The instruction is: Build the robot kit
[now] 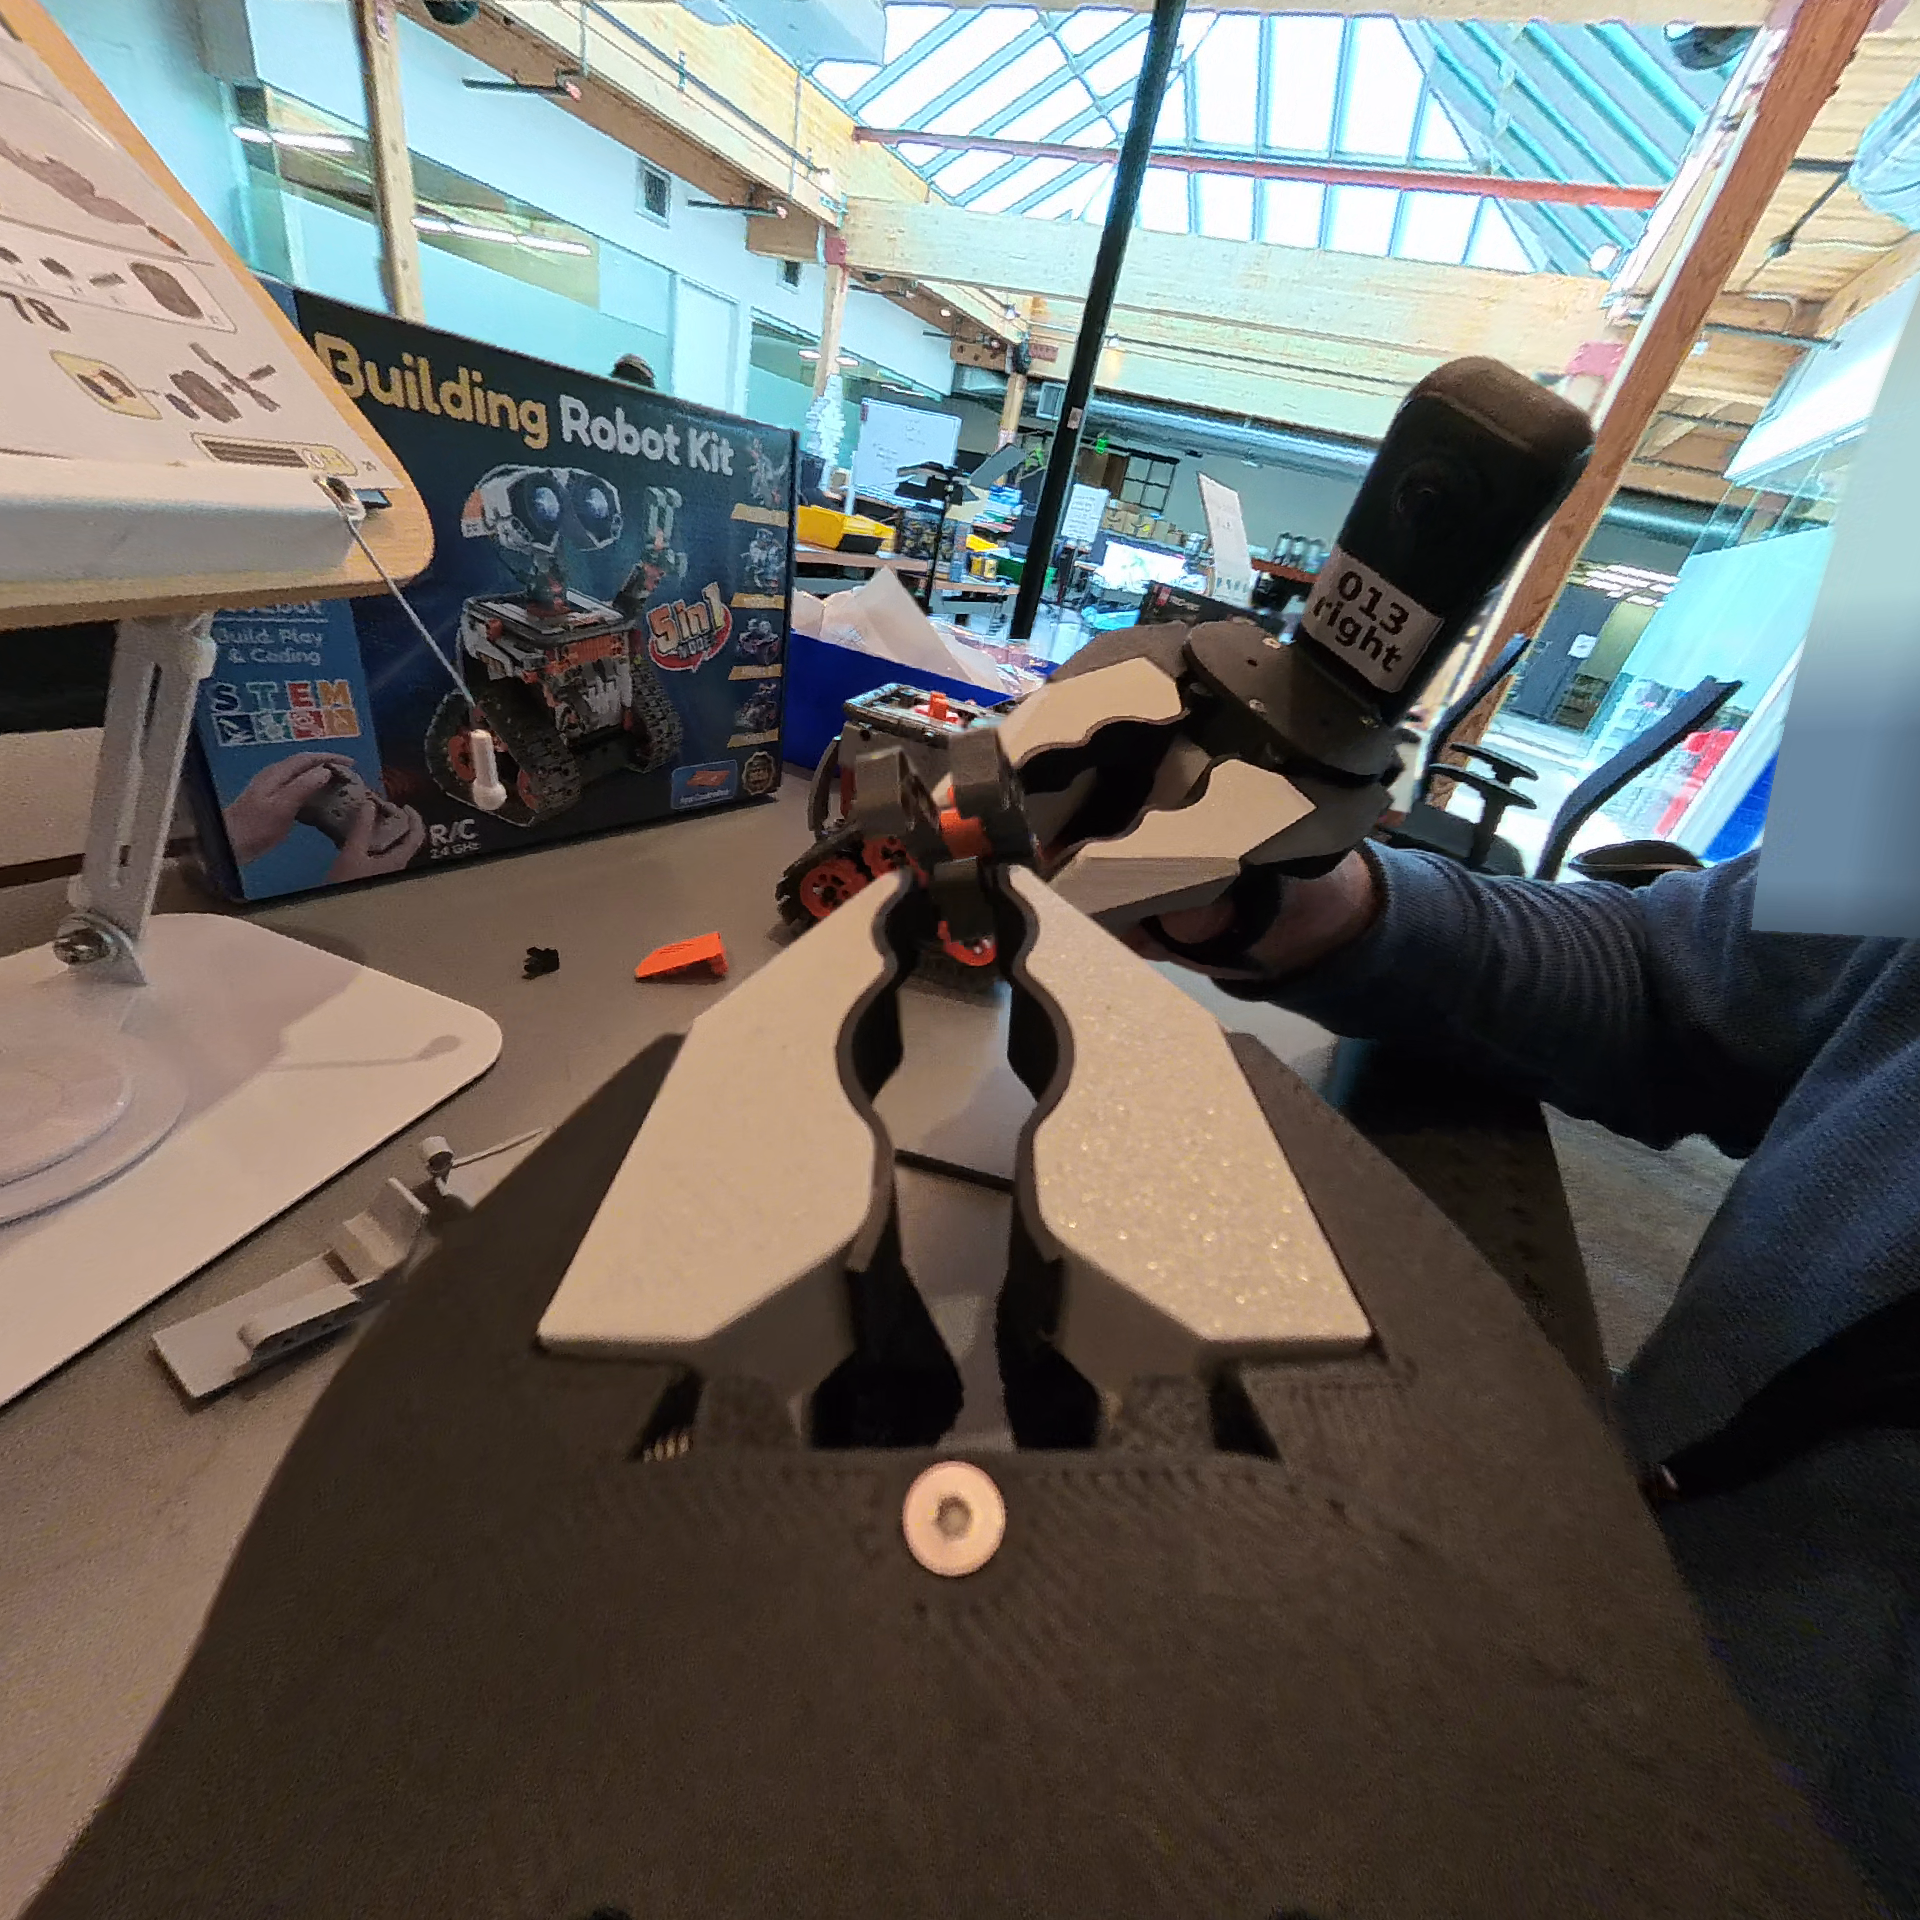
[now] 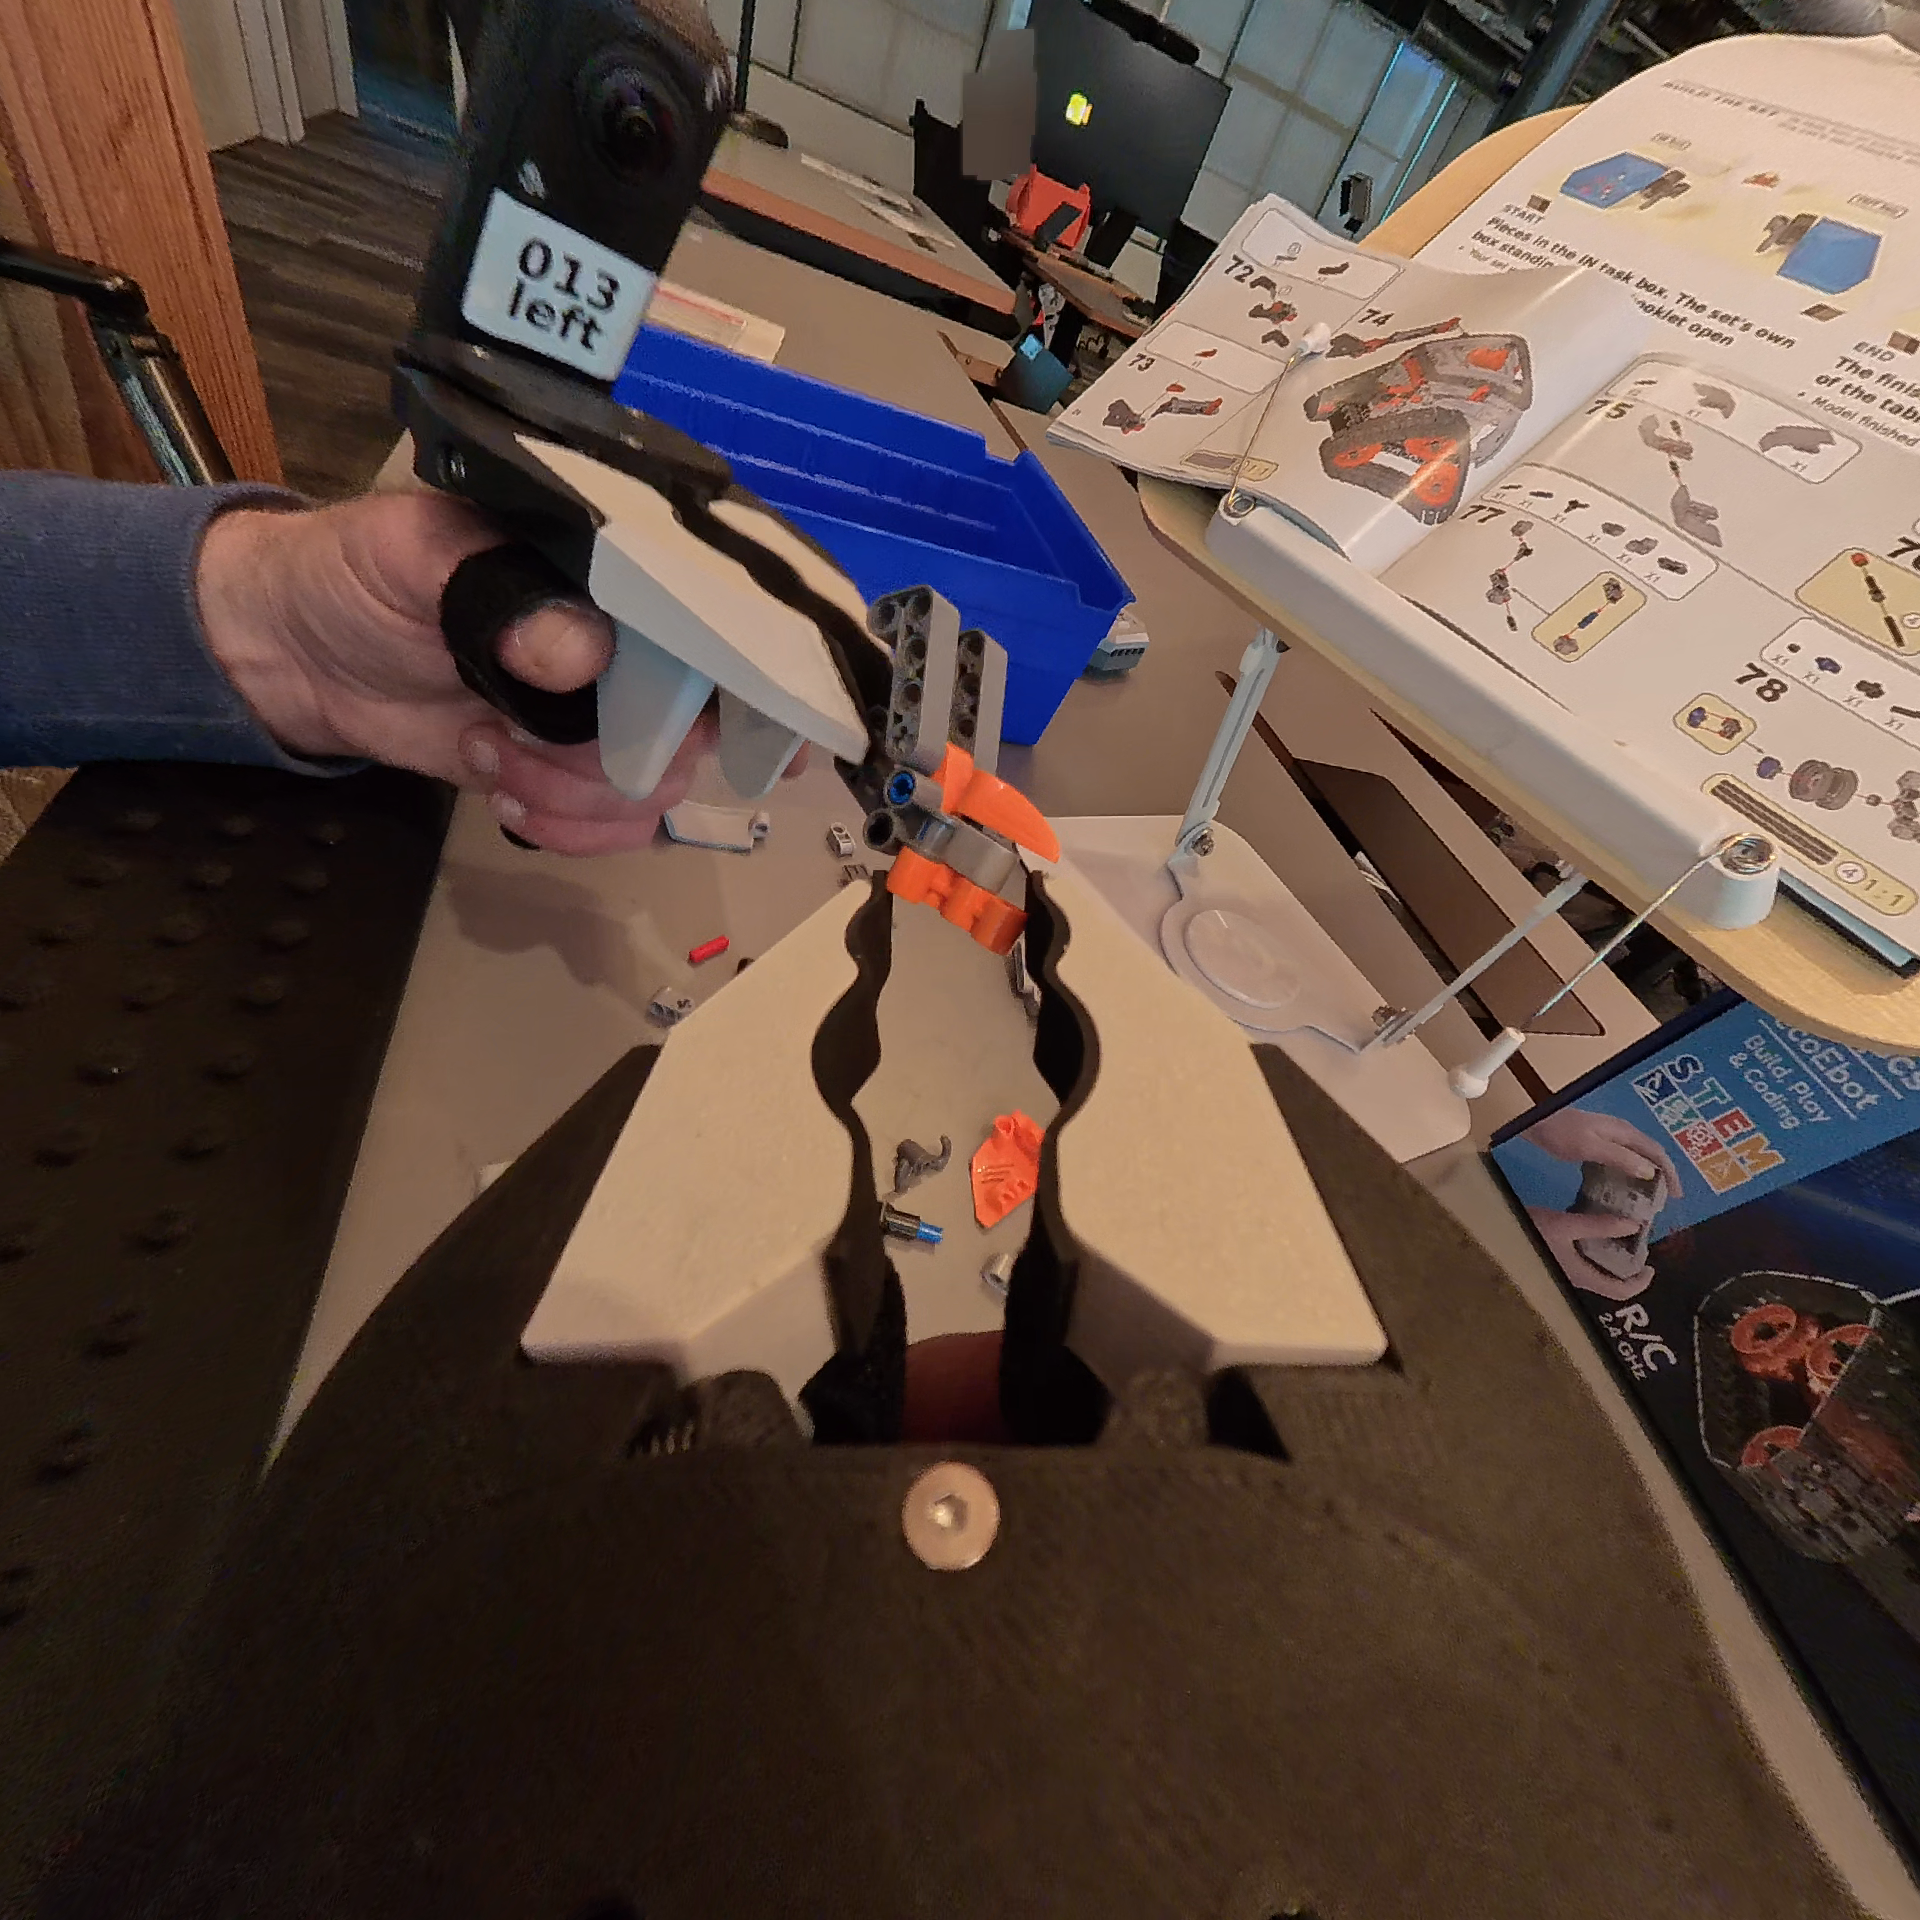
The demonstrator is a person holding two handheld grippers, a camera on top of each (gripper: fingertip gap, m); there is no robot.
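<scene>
Both grippers hold one small assembly of grey holed beams and orange pieces above the grey table. In the right wrist view my right gripper is shut on its orange lower end, and the left gripper comes in from the upper left, shut on the grey beams. In the left wrist view my left gripper is shut on the assembly, and the right gripper grips it from the right. A hand holds each gripper.
A part-built tracked model stands just behind the grippers. A robot kit box stands behind at the left. An open booklet rests on a white stand. A blue bin sits at the back. An orange piece and small loose parts lie on the table.
</scene>
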